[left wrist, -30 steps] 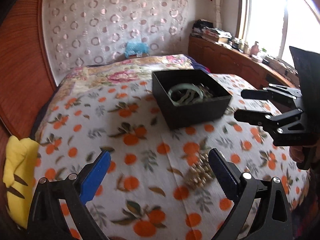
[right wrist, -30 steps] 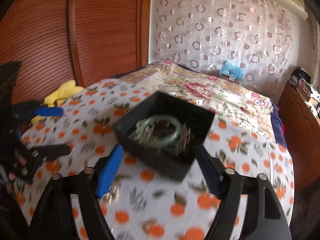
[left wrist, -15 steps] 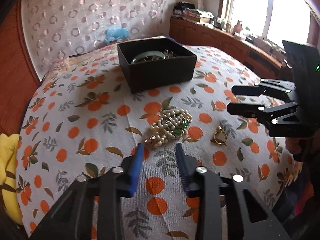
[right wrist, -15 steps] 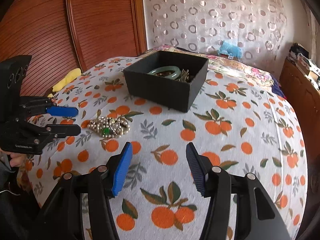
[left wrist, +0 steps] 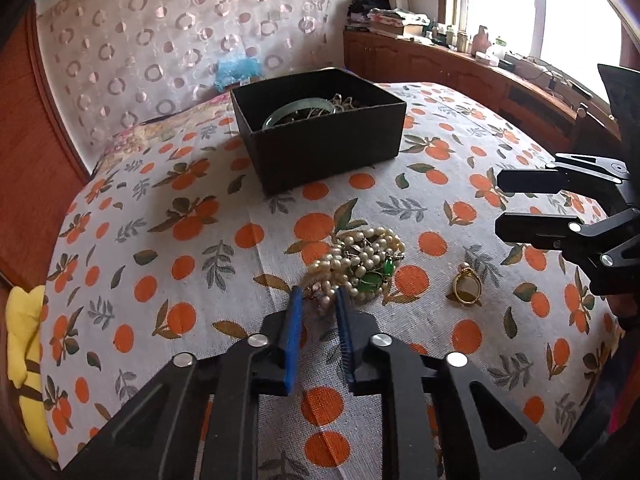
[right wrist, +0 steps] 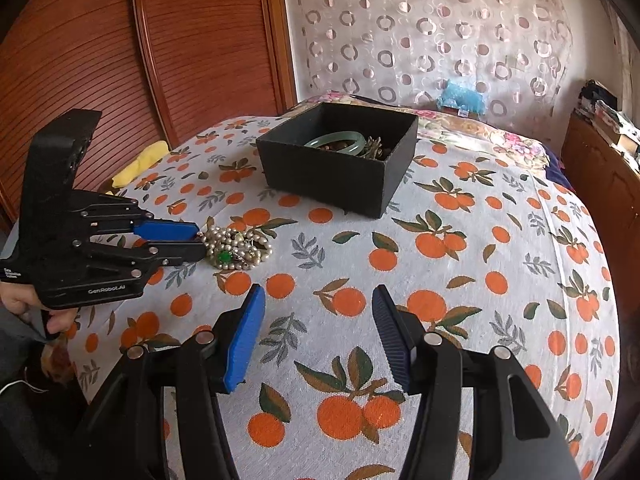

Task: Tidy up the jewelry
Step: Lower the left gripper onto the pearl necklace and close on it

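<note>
The left gripper [left wrist: 318, 300] sits low over the bedspread [left wrist: 192, 240], its jaws drawn narrow around the near end of the pearl necklace [left wrist: 356, 264]; a few beads lie between the blue pad and the black one, though whether the pads actually pinch them cannot be told from either view. From the right wrist view the same left gripper [right wrist: 198, 242] reaches in from the side with its tips touching the edge of the pearl necklace [right wrist: 236, 246], which is heaped in a loose pile with green stones showing among the beads. The right gripper [right wrist: 318, 304] hovers above the bedspread [right wrist: 460, 280] with its jaws wide apart and nothing between them (the left wrist view shows it at the right edge, tips pointing inward). Just beside the necklace, on the side toward the right gripper [left wrist: 500, 204], a gold ring [left wrist: 466, 290] lies flat on the orange-printed cloth, apart from the beads. Farther back stands an open black box [left wrist: 320, 148] holding a pale green bangle [left wrist: 298, 110] and a tangle of chains behind it. A yellow cloth [left wrist: 24, 344] lies at the left edge of the bed. Beyond the box is a circle-patterned curtain [right wrist: 420, 28] with a small blue bag [right wrist: 460, 96] at its foot.
</note>
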A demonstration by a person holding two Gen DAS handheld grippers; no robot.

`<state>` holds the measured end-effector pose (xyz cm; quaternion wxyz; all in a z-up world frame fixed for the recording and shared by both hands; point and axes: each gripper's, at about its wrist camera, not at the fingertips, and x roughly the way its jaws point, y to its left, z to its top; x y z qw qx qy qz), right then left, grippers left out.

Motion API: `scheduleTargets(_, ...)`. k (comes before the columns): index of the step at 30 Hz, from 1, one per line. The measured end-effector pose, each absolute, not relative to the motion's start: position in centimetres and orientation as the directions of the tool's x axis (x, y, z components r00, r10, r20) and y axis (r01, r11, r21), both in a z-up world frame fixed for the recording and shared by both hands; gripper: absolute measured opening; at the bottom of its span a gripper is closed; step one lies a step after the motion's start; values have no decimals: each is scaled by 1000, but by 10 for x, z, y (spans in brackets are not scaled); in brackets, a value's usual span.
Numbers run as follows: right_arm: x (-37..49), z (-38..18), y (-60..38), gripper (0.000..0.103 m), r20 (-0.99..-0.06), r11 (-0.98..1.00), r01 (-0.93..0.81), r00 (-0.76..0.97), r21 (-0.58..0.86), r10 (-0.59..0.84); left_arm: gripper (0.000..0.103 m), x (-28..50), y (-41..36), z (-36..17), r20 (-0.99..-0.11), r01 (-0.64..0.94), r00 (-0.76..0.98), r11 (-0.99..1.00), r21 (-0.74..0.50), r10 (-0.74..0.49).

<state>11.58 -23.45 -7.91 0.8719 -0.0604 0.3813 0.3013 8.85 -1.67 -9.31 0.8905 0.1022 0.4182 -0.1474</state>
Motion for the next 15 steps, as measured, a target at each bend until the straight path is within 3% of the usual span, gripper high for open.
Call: scheduleTargets(15,115,-82,-239,58,-702,815,-565,529,127,476,4,78,3,-38,-678,318,691,948,-25,-249)
